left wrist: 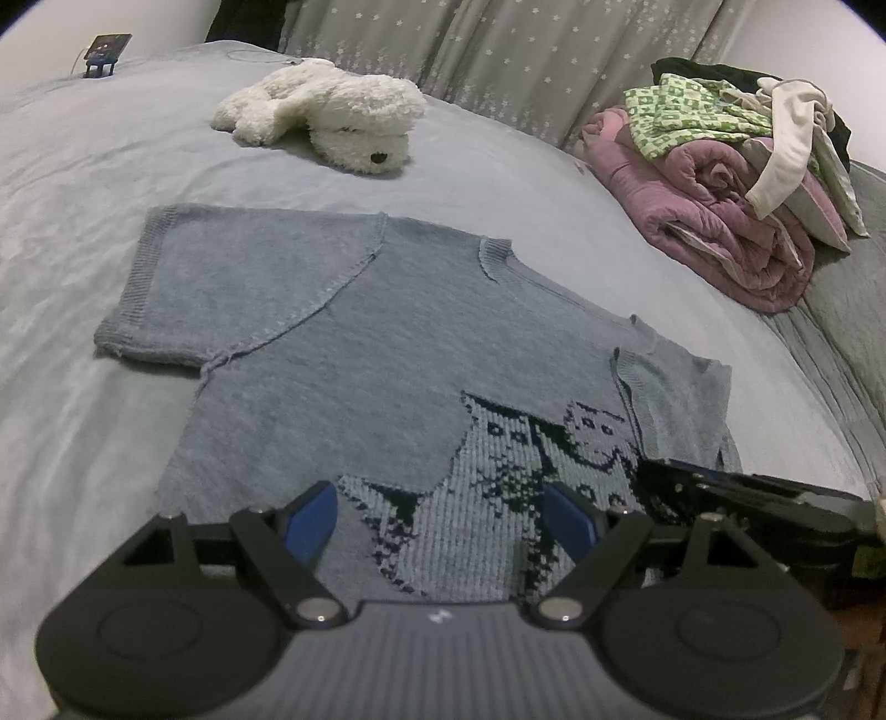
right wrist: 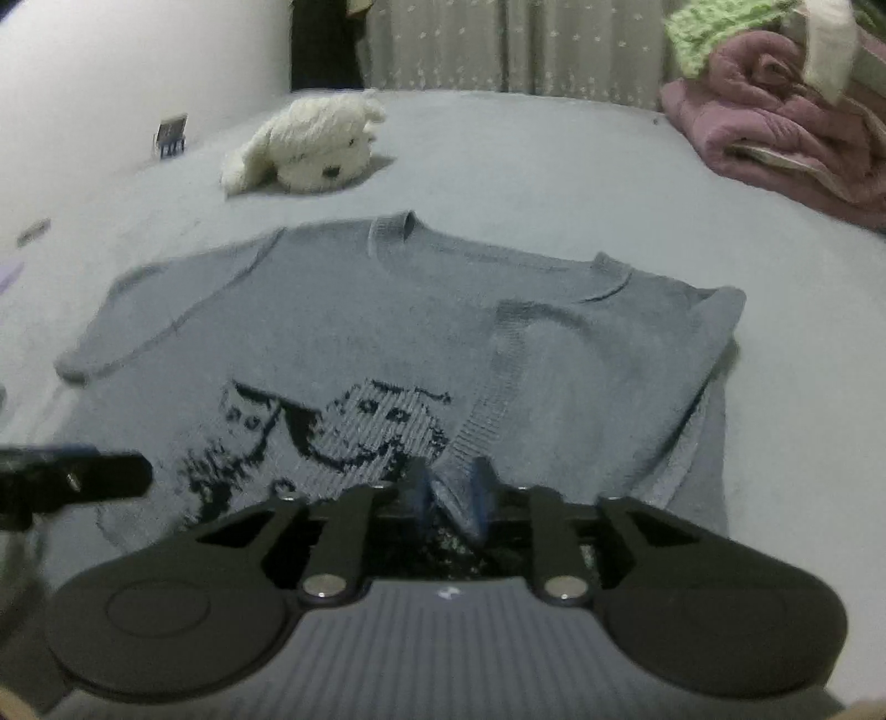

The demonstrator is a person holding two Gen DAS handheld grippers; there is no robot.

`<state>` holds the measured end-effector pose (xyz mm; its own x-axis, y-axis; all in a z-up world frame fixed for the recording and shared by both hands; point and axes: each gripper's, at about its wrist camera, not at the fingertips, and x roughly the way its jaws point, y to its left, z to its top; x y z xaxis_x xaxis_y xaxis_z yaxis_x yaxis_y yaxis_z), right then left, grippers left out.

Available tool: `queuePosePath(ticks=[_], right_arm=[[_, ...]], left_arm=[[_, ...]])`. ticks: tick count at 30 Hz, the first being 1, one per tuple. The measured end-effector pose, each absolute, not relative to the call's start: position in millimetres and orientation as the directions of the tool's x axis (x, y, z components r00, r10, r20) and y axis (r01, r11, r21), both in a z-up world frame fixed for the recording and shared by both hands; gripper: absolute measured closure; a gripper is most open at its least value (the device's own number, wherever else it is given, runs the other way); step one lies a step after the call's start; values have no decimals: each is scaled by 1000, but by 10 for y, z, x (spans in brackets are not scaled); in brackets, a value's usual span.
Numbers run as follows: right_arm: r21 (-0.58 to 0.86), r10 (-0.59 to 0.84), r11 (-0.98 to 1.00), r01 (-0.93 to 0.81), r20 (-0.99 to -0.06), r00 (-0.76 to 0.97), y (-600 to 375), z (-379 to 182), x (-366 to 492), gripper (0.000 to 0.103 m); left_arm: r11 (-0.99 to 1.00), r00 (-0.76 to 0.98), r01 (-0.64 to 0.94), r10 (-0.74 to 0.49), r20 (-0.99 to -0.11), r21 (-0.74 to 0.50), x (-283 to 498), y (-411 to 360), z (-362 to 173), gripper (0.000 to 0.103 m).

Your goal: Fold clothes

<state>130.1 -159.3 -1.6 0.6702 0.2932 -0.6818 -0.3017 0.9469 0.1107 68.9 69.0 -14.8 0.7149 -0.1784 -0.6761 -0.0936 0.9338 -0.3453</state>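
Observation:
A grey-blue knitted short-sleeve sweater (left wrist: 343, 332) with a dark cat pattern lies flat on the bed, also in the right wrist view (right wrist: 343, 321). Its right sleeve (right wrist: 554, 354) is folded inward over the body. My left gripper (left wrist: 440, 523) is open and empty, hovering over the sweater's lower part. My right gripper (right wrist: 451, 490) is shut on the ribbed cuff of the folded sleeve, low over the cat pattern. The right gripper shows at the right edge of the left wrist view (left wrist: 736, 498). The left gripper shows at the left edge of the right wrist view (right wrist: 72, 476).
A white plush dog (left wrist: 326, 116) lies beyond the sweater. A pile of pink, green and white clothes (left wrist: 736, 183) sits at the right. A small dark device (left wrist: 105, 52) stands at the far left corner. Starred curtains (left wrist: 498, 50) hang behind the bed (left wrist: 83, 194).

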Motion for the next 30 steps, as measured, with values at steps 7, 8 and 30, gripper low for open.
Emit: queuePosePath(ticks=[7, 8, 30], right_arm=[[141, 281, 957, -253, -665, 692, -1900, 240, 935, 60], [140, 275, 959, -246, -666, 693, -1928, 259, 857, 60], [-11, 126, 979, -204, -750, 649, -2228, 67, -996, 72]], left_arm=[[937, 720, -67, -192, -667, -343, 630, 650, -106, 22], [939, 721, -61, -194, -665, -339, 618, 636, -100, 23], [831, 562, 418, -554, -614, -368, -45, -437, -259, 73]])
